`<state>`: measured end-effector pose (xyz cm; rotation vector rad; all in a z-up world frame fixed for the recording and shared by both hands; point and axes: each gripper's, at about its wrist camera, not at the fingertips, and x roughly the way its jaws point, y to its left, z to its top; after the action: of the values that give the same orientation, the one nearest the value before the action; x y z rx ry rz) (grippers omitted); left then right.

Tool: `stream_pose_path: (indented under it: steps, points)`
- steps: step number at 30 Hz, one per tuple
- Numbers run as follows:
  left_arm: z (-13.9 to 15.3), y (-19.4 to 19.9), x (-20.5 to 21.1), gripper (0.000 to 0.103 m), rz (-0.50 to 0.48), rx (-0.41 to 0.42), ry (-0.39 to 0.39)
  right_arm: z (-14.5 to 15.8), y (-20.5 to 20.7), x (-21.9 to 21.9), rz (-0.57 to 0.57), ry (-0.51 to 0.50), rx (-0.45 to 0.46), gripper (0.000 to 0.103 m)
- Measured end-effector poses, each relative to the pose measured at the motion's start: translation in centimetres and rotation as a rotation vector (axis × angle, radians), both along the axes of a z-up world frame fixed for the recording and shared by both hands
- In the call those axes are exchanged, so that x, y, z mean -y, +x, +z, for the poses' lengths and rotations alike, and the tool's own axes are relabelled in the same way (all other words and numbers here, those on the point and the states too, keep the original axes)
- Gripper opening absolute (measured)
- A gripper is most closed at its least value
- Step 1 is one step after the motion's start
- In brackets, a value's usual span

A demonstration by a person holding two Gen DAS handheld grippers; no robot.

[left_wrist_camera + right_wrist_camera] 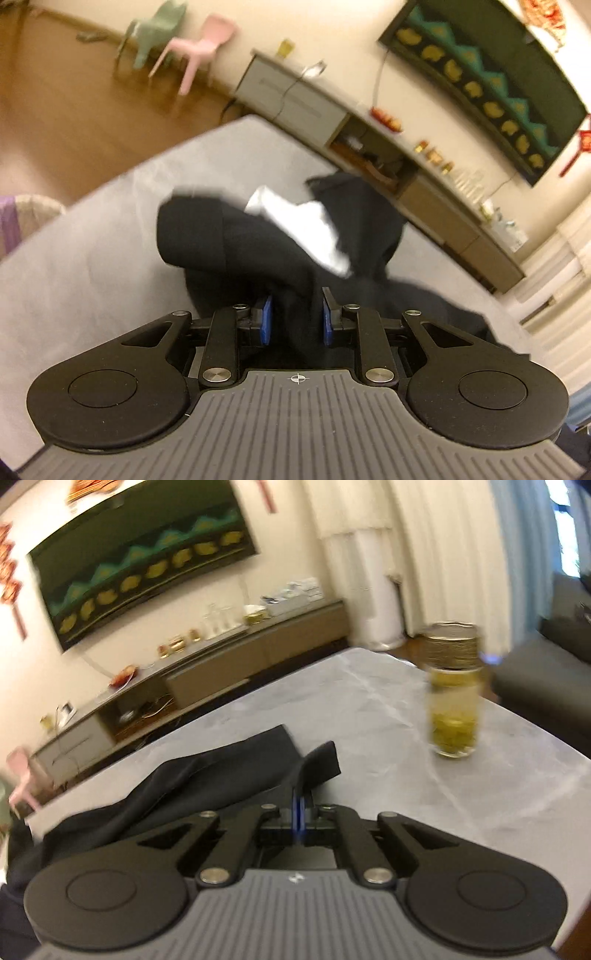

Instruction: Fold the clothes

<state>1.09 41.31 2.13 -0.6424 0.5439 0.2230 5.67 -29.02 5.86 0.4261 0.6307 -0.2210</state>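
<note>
A black garment [266, 251] with a white patch [306, 225] lies bunched on the grey table [92, 258]. My left gripper [297, 314] has its blue pads apart, with a fold of the black cloth running between them; the pads do not press it. In the right wrist view my right gripper [298, 805] is shut on an edge of the black garment [207, 779], which trails to the left over the grey table [369, 709]. A corner of cloth sticks up past the fingertips.
A tall glass jar [452, 690] with yellow-green contents stands on the table, right of the right gripper. A long low cabinet [424, 192] runs along the wall beyond the table. Pink and green chairs [199, 48] stand on the wood floor. A dark sofa [546, 672] is at the right.
</note>
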Motion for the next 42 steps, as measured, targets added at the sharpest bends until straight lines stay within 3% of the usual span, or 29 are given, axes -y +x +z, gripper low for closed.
stream_pose_path:
  steps: [2, 4, 5, 6, 7, 10, 11, 12, 14, 15, 16, 21, 23, 24, 27, 34, 37, 40, 42]
  points:
    - [1.7, -0.7, 0.0, 0.019, -0.023, 0.056, 0.009, -1.9, 0.3, 1.7, -0.010, 0.012, -0.114, 0.004]
    - [3.6, -1.3, 0.1, 0.025, -0.056, 0.113, 0.014, -3.5, 0.2, 2.8, -0.045, 0.041, -0.219, 0.020]
    - [4.5, -1.3, 0.3, 0.029, -0.073, 0.131, 0.021, -3.2, -0.2, 2.9, -0.084, 0.028, -0.192, 0.027]
    - [5.4, -1.3, 0.4, 0.038, -0.090, 0.146, 0.030, -2.7, -0.7, 2.9, -0.122, 0.011, -0.156, 0.048]
    - [6.2, -0.8, 0.5, 0.047, -0.118, 0.160, 0.018, -2.2, -1.3, 2.9, -0.160, -0.006, -0.120, 0.059]
    - [7.8, 2.9, 0.4, 0.063, -0.209, 0.161, -0.046, 0.2, -0.1, 0.8, -0.118, -0.075, -0.028, 0.061]
    - [7.7, 5.4, 0.2, 0.079, -0.224, 0.125, -0.057, 0.8, 0.9, 0.1, -0.084, -0.077, -0.007, 0.063]
    - [7.4, 8.2, 0.1, 0.086, -0.234, 0.081, -0.065, 1.2, 2.2, -0.8, -0.042, -0.072, 0.010, 0.069]
    - [6.0, 14.3, -0.3, 0.086, -0.238, -0.036, -0.071, 1.3, 5.3, -2.2, 0.040, -0.044, 0.039, 0.073]
    - [4.6, 17.7, -0.6, 0.084, -0.225, -0.117, -0.065, 1.5, 6.4, -3.2, 0.063, -0.031, 0.046, 0.075]
    - [3.9, 18.7, -0.7, 0.083, -0.217, -0.136, -0.073, 1.3, 7.7, -4.2, 0.083, -0.015, 0.045, 0.075]
    - [1.7, 20.2, -0.4, 0.067, -0.182, -0.135, -0.135, -0.5, 11.7, -7.6, 0.176, 0.034, 0.036, 0.075]
    - [0.8, 20.7, -0.3, 0.028, -0.168, -0.135, -0.160, -0.7, 12.0, -7.4, 0.185, 0.033, 0.025, 0.075]
    - [0.3, 21.0, -0.3, 0.000, -0.160, -0.135, -0.172, -0.8, 12.1, -7.3, 0.189, 0.033, 0.019, 0.075]
    - [-1.0, 21.9, -0.2, 0.000, -0.139, -0.135, -0.210, -1.2, 12.5, -6.9, 0.201, 0.031, 0.001, 0.073]
    - [2.1, 8.7, 2.7, 0.003, -0.223, -0.187, -0.131, -2.0, 13.5, -6.0, 0.228, 0.026, -0.039, 0.074]
    - [3.5, 2.8, 4.0, 0.032, -0.261, -0.210, -0.095, -2.3, 13.9, -5.9, 0.245, 0.015, -0.058, 0.074]
    - [4.9, -3.1, 5.3, 0.052, -0.299, -0.234, -0.059, -2.4, 13.8, -6.1, 0.265, 0.010, -0.065, 0.075]
    - [6.5, -1.5, 3.9, 0.063, -0.273, -0.206, 0.002, -2.5, 13.5, -6.1, 0.273, 0.018, -0.064, 0.077]
